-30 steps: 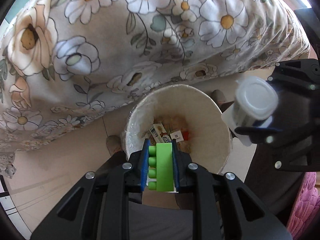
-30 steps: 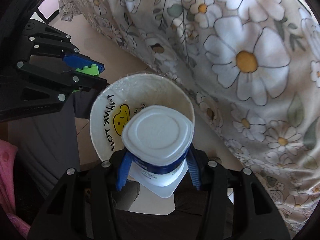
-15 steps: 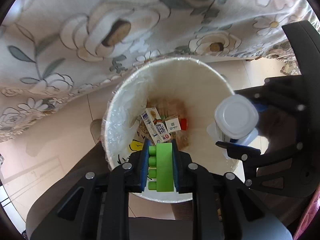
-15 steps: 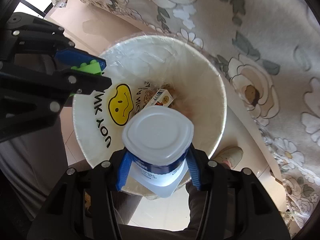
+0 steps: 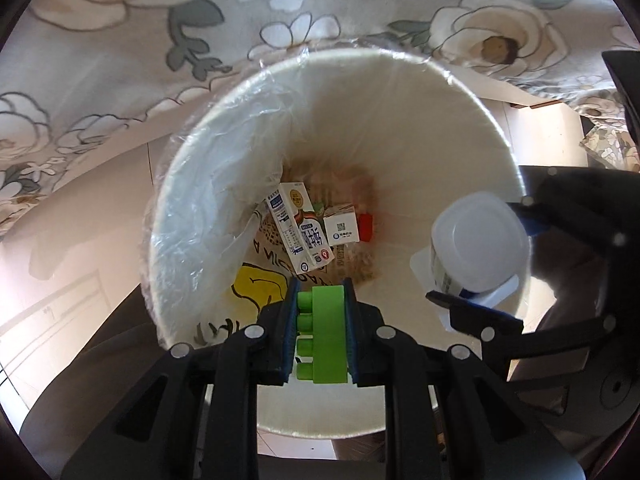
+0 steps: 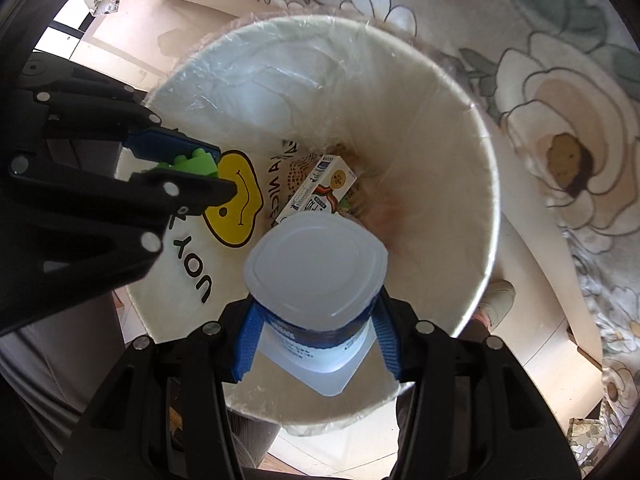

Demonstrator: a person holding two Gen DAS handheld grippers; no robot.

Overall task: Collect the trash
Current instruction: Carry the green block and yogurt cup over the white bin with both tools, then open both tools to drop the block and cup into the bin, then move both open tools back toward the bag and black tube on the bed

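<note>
My left gripper point(image 5: 320, 300) is shut on a green toy brick point(image 5: 326, 332) and holds it over the open mouth of a white lined trash bin point(image 5: 400, 92). My right gripper point(image 6: 316, 316) is shut on a white yogurt cup point(image 6: 316, 264) with a blue label, also over the bin point(image 6: 440, 128). The cup shows at the right of the left wrist view point(image 5: 478, 248), the brick at the left of the right wrist view point(image 6: 192, 164). A milk carton point(image 5: 300, 232), a small white box point(image 5: 340, 229) and a red piece point(image 5: 366, 228) lie at the bin's bottom.
A floral cloth point(image 5: 200, 20) hangs close behind the bin and fills the top of both views point(image 6: 540, 60). Beige tiled floor point(image 5: 80, 216) lies around the bin. A shoe point(image 6: 496, 300) stands on the floor beside the bin's right side.
Both grippers have moved forward and down, from beside the bin to over its mouth. The bin now fills both views. Both still grip their items.
</note>
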